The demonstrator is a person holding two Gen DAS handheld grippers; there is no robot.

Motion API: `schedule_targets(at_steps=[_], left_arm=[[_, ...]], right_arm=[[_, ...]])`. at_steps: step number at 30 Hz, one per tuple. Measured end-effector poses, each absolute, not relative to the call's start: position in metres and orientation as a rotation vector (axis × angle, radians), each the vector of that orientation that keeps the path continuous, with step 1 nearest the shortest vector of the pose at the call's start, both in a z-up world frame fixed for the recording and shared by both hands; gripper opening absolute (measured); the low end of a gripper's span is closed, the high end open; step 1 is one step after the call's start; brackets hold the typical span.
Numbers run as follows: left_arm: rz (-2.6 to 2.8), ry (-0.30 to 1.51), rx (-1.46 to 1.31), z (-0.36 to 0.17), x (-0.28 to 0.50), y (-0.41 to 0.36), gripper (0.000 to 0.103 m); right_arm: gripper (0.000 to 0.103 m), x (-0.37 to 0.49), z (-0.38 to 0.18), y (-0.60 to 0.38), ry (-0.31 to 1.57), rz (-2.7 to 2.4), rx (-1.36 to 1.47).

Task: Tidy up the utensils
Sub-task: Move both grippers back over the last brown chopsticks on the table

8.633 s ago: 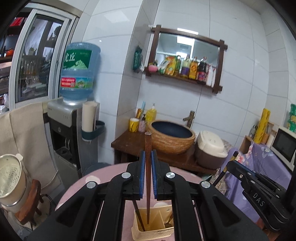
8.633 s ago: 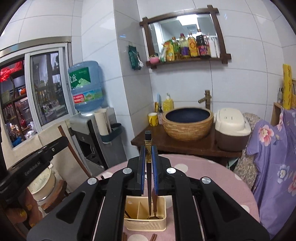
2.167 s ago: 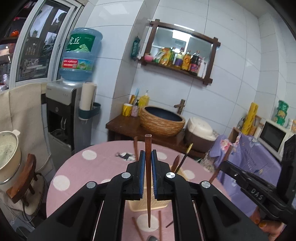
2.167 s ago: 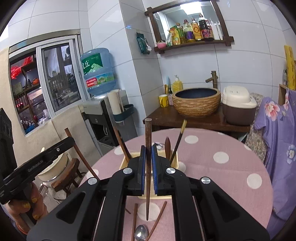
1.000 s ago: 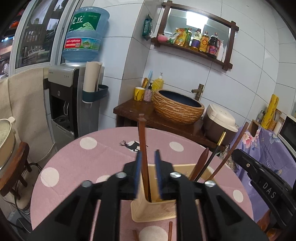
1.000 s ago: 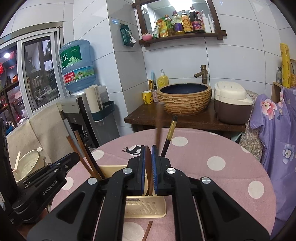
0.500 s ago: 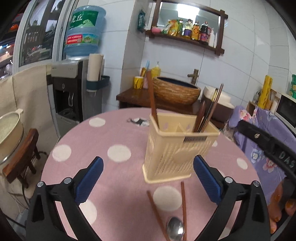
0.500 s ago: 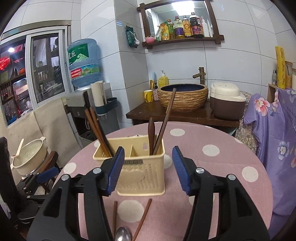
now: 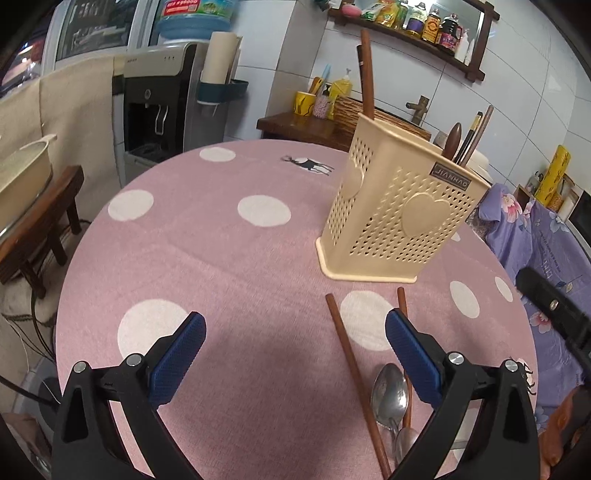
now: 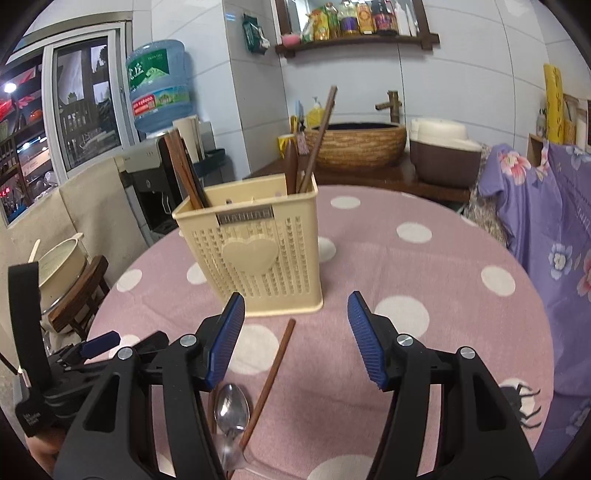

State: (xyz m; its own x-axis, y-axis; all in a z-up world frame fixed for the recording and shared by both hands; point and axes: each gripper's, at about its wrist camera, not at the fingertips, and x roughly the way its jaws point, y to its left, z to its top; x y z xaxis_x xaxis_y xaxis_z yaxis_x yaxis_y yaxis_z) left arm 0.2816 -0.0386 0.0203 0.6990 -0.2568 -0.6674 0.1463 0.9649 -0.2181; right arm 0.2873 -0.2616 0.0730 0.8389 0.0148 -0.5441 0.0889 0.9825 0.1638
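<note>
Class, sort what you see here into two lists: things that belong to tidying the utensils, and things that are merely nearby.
Belongs to the job:
utensil holder
loose chopstick
spoon
chopsticks already in the holder
left tool
right tool

Just nearby:
water dispenser
woven basin
rice cooker
shelf bottles

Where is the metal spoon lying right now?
The spoon lies on the pink tablecloth in front of the utensil holder, between two loose chopsticks.

black hand-held gripper (image 9: 295,347), blue ribbed pads (image 9: 179,356), silver screws
</note>
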Motion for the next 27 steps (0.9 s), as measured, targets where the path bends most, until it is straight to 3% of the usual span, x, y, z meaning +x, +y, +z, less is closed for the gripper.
schedule_targets(at_steps=[6, 20, 27], left_arm=[[-0.224, 0.825, -0.16, 0.002, 0.278, -0.038, 0.087], [-0.309, 0.932, -0.057, -0.014, 0.301, -0.088, 0.034], [-0.282, 0.916, 0.018, -0.021, 0.302, -0.105, 0.028]], right_arm=[[0.059, 0.286, 0.044, -0.263, 0.627, -0.086, 0.168], [0.059, 0.284, 0.014, -0.283, 0.712, -0.132, 0.232], [0.059, 0.285, 0.014, -0.284, 0.722, -0.131, 0.237]])
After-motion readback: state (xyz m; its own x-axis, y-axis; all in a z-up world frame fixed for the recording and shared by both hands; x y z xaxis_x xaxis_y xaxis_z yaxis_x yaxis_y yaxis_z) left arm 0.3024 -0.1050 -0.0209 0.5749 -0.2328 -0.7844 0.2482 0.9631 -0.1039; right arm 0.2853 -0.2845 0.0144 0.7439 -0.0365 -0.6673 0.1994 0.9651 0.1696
